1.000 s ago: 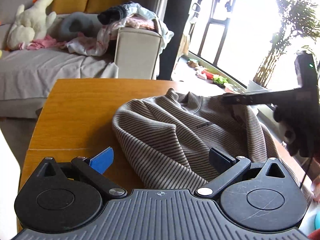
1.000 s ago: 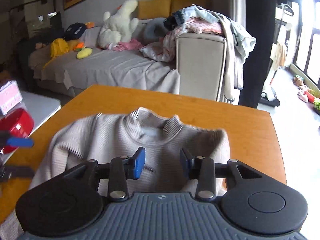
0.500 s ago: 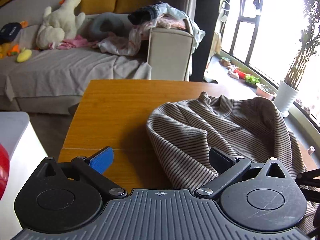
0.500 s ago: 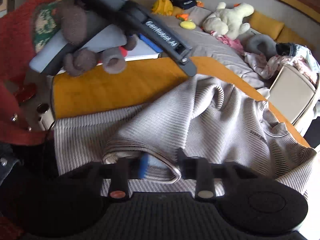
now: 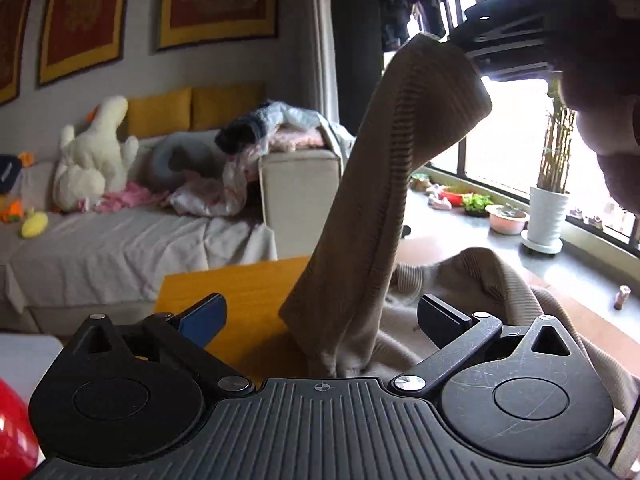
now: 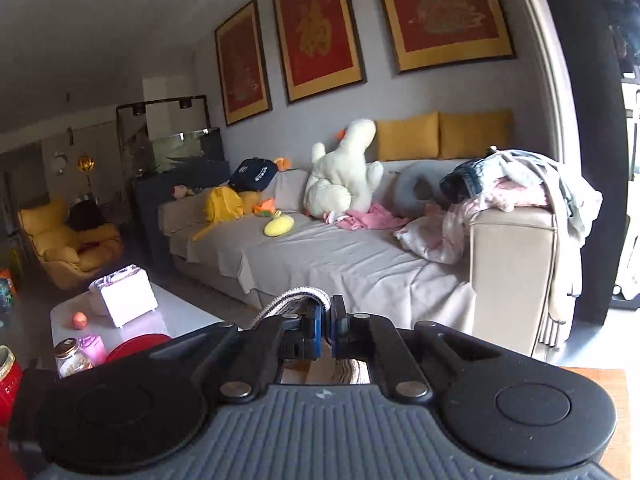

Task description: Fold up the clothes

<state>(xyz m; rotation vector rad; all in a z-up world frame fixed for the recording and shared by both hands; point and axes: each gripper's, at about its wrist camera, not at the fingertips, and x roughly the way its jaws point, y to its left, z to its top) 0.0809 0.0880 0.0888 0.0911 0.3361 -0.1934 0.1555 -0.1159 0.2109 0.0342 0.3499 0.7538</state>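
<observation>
A beige striped sweater (image 5: 500, 292) lies bunched on the orange wooden table (image 5: 240, 292). One sleeve (image 5: 384, 200) is lifted high above the table and hangs down between the fingers of my left gripper (image 5: 320, 316), which is open and empty. My right gripper (image 6: 326, 322) is shut on the striped cuff (image 6: 296, 300) of that sleeve; it shows at the top right of the left wrist view (image 5: 520, 36), well above the table.
A grey sofa (image 6: 340, 256) with a plush duck (image 6: 344, 176) and a pile of clothes (image 6: 520, 188) stands behind the table. A white side table (image 6: 120, 320) with jars and a red bowl is at the left. Potted plants (image 5: 548, 208) line the window sill.
My right gripper closed on the sleeve cuff and lifted it high off the table. My left gripper tilted upward and stayed open.
</observation>
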